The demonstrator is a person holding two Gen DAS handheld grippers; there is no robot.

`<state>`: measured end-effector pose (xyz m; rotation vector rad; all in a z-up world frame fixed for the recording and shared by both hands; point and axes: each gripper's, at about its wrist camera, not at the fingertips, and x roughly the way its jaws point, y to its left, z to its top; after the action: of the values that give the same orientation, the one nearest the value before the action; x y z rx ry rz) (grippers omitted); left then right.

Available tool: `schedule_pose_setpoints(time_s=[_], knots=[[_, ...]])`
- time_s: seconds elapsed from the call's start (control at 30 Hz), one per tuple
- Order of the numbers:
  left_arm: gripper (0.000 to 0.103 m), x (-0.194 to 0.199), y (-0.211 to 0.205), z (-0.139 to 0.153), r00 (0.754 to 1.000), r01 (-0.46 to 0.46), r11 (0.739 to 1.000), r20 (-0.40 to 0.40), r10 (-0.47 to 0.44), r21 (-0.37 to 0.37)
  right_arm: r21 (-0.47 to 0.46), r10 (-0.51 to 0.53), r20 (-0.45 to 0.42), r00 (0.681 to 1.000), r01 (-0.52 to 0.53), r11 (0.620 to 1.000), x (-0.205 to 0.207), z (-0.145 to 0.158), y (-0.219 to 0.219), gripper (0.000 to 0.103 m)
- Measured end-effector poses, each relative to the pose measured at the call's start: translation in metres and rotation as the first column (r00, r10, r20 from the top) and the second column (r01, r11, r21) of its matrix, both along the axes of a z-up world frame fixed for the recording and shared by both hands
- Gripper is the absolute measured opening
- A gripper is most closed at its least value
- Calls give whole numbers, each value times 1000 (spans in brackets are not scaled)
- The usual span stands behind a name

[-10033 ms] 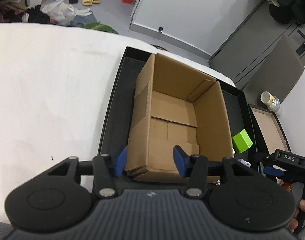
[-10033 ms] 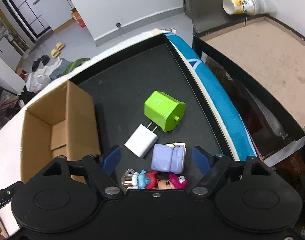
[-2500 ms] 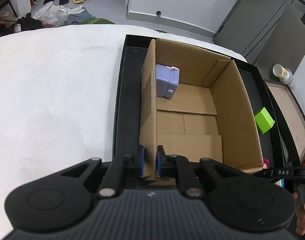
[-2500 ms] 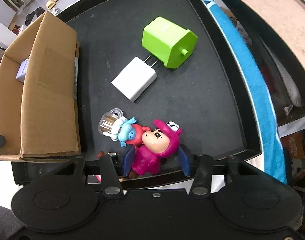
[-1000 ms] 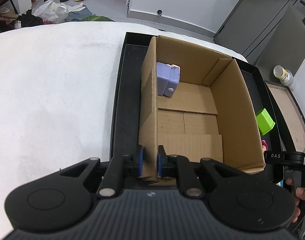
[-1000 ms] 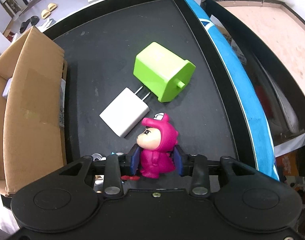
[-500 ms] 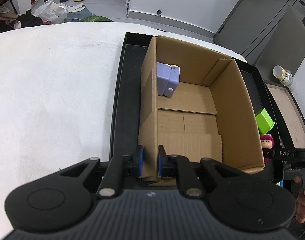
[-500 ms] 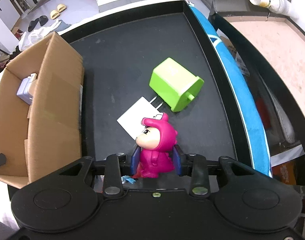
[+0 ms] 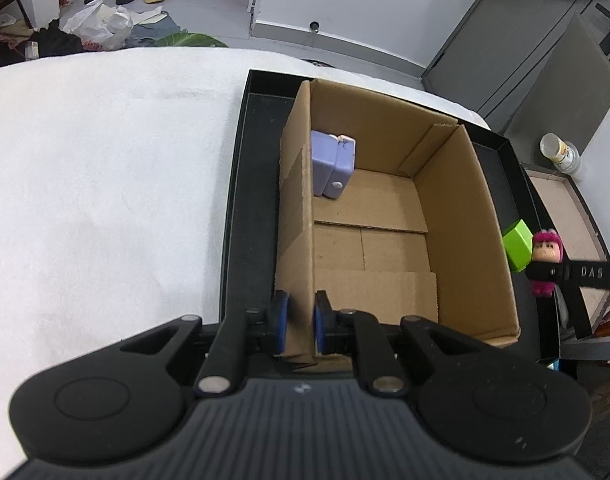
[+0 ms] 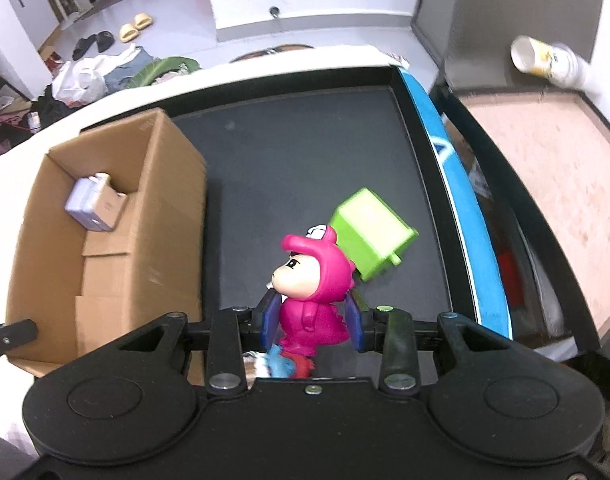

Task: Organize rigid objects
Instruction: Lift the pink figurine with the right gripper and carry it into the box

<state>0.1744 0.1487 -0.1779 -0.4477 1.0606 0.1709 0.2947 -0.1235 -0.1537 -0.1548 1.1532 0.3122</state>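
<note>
My left gripper [image 9: 300, 322] is shut on the near left wall of an open cardboard box [image 9: 465, 220] that stands in a black tray [image 9: 247, 168]. A lilac block [image 9: 331, 162] leans in the box's far left corner; it also shows in the right wrist view [image 10: 91, 204]. My right gripper [image 10: 312, 322] is shut on a pink figurine [image 10: 311, 280] and holds it above the tray [image 10: 305, 152], right of the box [image 10: 161, 216]. The figurine also shows in the left wrist view [image 9: 545, 258]. A green block [image 10: 369, 232] lies on the tray behind it.
A small blue and red figure [image 10: 283, 365] lies under my right gripper. A blue strip [image 10: 465, 216] runs along the tray's right rim, with a brown board [image 10: 545, 152] and a paper cup [image 10: 545, 60] beyond. White cloth [image 9: 105, 180] covers the table left of the tray.
My right gripper has lifted the pink figurine higher above the tray and tilted up. My left gripper has kept its hold on the box wall.
</note>
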Motion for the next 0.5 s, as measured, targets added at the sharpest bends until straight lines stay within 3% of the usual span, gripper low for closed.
schedule_pose_setpoints(time_s=[0.5], knots=[[11, -6, 5, 1, 1000, -17, 1000, 22, 17, -25, 30, 89, 62, 994, -91, 995, 0, 33, 57, 35]])
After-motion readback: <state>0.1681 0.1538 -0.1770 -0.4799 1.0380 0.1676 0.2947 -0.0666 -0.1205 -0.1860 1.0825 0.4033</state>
